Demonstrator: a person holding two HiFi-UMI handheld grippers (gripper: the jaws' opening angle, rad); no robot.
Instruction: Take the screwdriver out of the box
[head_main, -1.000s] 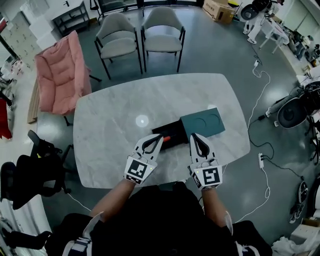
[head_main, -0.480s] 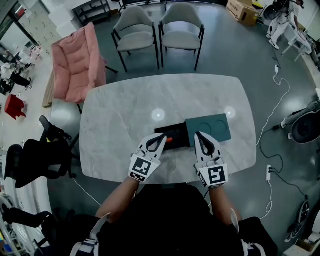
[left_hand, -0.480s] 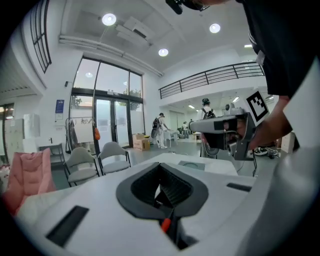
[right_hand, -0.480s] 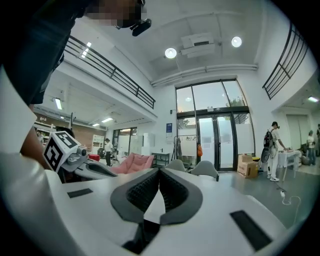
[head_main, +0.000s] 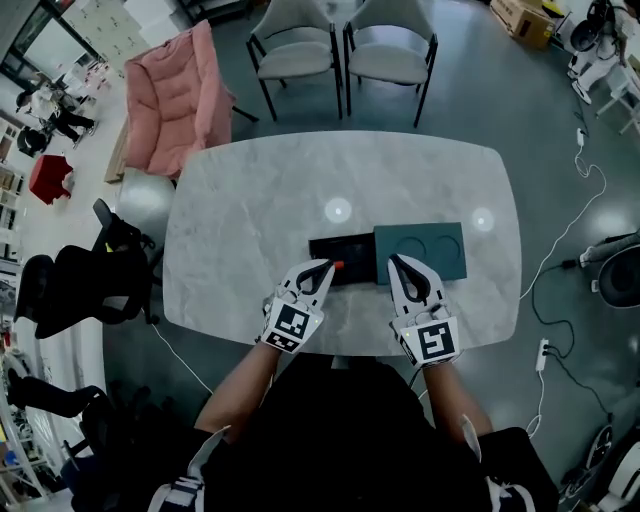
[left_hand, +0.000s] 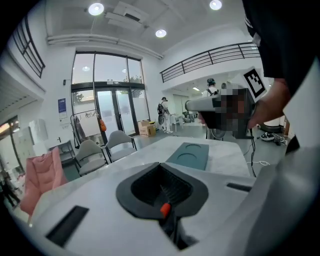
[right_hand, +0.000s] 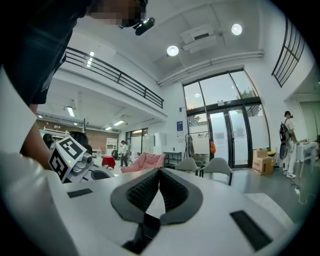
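Observation:
A black open box (head_main: 335, 245) lies on the marble table (head_main: 250, 200), with its teal lid (head_main: 422, 250) at its right end. The screwdriver's orange end (head_main: 338, 265) shows at the box's near edge. My left gripper (head_main: 325, 267) is shut, its tip right beside that orange end. In the left gripper view the orange end (left_hand: 164, 210) and a dark shaft show through the gap below the closed pads (left_hand: 167, 187). I cannot tell whether they touch. My right gripper (head_main: 395, 262) is shut and empty at the lid's near left corner.
The teal lid (left_hand: 190, 156) has two round recesses. Two grey chairs (head_main: 340, 50) stand beyond the table's far edge. A pink padded chair (head_main: 175, 95) is at the far left and a black office chair (head_main: 80, 285) at the left.
Both grippers have come lower and closer to the box and lid. The left tip now sits at the box's near edge by the orange end. Both stayed shut.

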